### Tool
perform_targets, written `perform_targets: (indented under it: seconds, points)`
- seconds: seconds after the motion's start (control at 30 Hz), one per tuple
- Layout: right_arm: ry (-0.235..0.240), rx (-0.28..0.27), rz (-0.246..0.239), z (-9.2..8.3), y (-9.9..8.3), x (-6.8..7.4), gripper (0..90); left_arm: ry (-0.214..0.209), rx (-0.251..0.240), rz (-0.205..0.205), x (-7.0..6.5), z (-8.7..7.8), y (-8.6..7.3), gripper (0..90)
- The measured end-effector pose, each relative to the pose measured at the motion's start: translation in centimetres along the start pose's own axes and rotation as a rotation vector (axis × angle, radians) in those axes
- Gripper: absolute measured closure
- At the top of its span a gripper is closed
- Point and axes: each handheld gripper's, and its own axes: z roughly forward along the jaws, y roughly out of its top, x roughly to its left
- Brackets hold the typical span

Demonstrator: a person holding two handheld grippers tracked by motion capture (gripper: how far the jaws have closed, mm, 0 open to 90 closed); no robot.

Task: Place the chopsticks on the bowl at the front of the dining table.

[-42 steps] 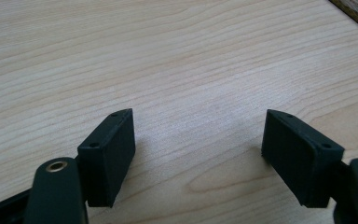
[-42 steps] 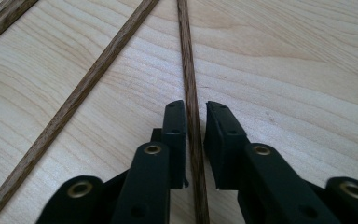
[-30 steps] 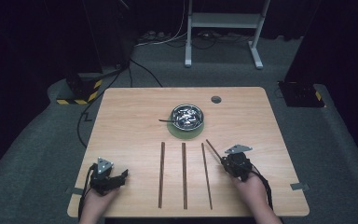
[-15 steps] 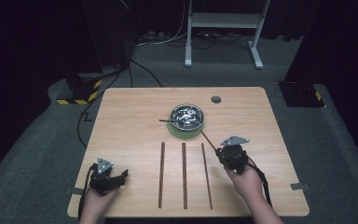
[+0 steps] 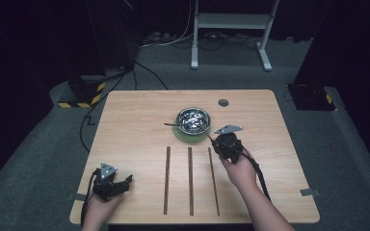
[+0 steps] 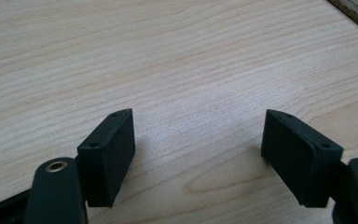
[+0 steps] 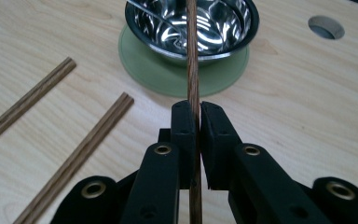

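On the pale wooden table (image 5: 135,120), with its fine straight grain and rounded corners, the metal bowl (image 5: 193,120) serves as landmark: round, shiny steel, sitting on a flat green disc (image 5: 191,136) just behind the table's middle. A thin dark utensil (image 5: 171,124) juts from the bowl to its left. A small round hole (image 5: 223,102) pierces the tabletop behind and right of the bowl.

Right of the bowl and just in front of it, the right gripper (image 5: 220,142) is lifted off the wood – the forearm slants in from the near edge, the hand behind the black body, jaws aimed at the bowl. Its jaws are pressed tight on a slim round wooden chopstick (image 7: 192,56); the stick runs between the pads and its far end reaches over the bowl's rim.

Far to the near left of the bowl, by the table's front corner, the left gripper (image 5: 125,181) rests low on the wood, its blocky black jaws spread wide with bare grain between them.

In front of the bowl lie three dark wooden sticks (image 5: 191,180), straight, parallel, evenly spaced, pointing from the bowl toward the near edge – the rightmost close under the right forearm.

Wide bare wood lies left of the bowl and along the far edge
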Motion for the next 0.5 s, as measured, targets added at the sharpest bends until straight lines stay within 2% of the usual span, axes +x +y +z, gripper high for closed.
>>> perform_targets:
  seconds: [0.5]
  points:
    - [-0.014,0.025,-0.014,4.5,4.8,1.1,83.9,0.001,-0.001,0.004,0.0,0.0,0.0,26.4]
